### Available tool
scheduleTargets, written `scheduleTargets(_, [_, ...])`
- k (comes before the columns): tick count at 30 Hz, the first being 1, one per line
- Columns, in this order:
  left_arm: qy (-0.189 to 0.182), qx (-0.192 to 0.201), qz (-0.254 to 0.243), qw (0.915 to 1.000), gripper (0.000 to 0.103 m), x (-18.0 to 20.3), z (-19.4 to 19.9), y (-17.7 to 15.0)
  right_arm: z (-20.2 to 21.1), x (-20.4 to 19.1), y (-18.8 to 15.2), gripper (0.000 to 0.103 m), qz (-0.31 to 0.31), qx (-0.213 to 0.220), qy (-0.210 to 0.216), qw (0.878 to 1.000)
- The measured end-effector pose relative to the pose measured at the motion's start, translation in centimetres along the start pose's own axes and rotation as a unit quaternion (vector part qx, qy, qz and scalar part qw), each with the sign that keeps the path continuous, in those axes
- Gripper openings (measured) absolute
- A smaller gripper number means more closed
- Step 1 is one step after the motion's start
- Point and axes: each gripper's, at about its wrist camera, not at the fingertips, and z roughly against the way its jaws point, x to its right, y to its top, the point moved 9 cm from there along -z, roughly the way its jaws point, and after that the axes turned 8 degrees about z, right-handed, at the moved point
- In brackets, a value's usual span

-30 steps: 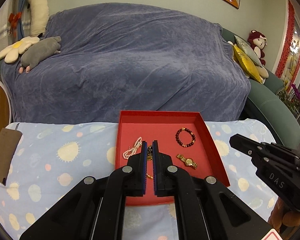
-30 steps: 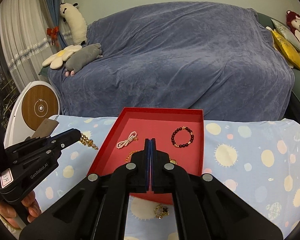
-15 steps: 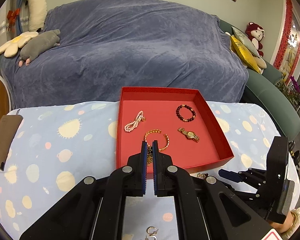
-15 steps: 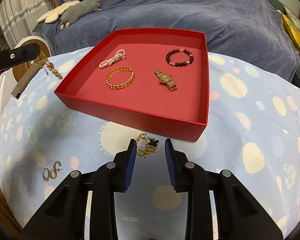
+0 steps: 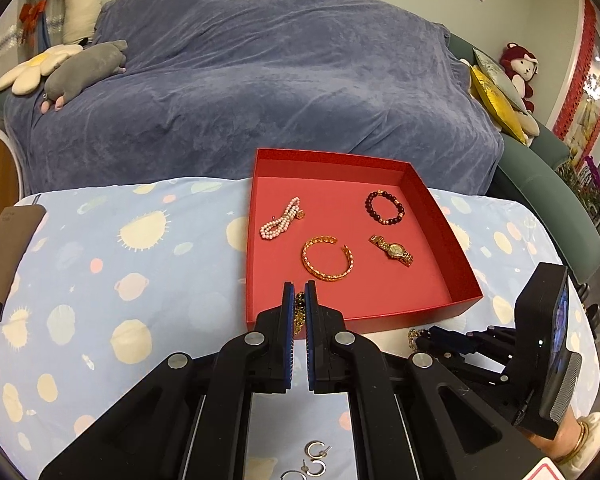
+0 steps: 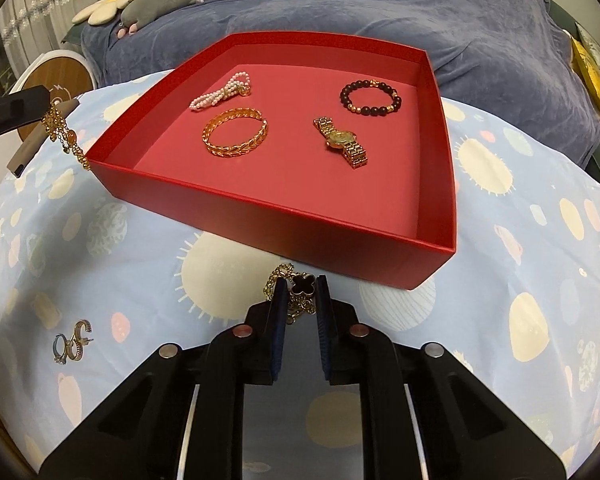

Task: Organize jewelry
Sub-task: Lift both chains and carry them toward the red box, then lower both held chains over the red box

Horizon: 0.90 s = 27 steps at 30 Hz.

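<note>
Right gripper is closing around the clover chain on the cloth; pinch it fully before lifting; left gripper holds a gold chain

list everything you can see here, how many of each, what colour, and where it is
red tray: one, red, on the spotted cloth.
pearl bracelet: one, pinkish white, tray far left.
gold bangle: one, gold, tray near left.
bead bracelet: one, dark, tray far right.
watch: one, gold, tray near right.
clover chain: one, gold and black, cloth before tray.
gold chain: one, gold, hanging left of tray.
earrings: about three, silver and gold, cloth near left.
left gripper: black, shut on gold chain.
right gripper: black, closing around clover chain.
</note>
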Motion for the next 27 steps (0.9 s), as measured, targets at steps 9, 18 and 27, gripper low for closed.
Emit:
scheduleTargets(9, [-0.001,0.01,0.005,0.9999,0.003,-0.3,0.4,1.5,7.0,0.2,4.5,0.013,-0.027,0.082,0.03,0.996])
scheduleTargets(18, [-0.006,0.044,-0.011,0.999,0.003,2.0,-0.2,8.5,11.1,1.8,15.4,0.013,-0.031,0.162,0.024,0.986])
scheduleTargets(27, [-0.006,0.024,0.004,0.9997,0.003,2.9,-7.1,13.1,6.3,2.8,20.0,0.013,-0.042,0.152,0.016,0.987])
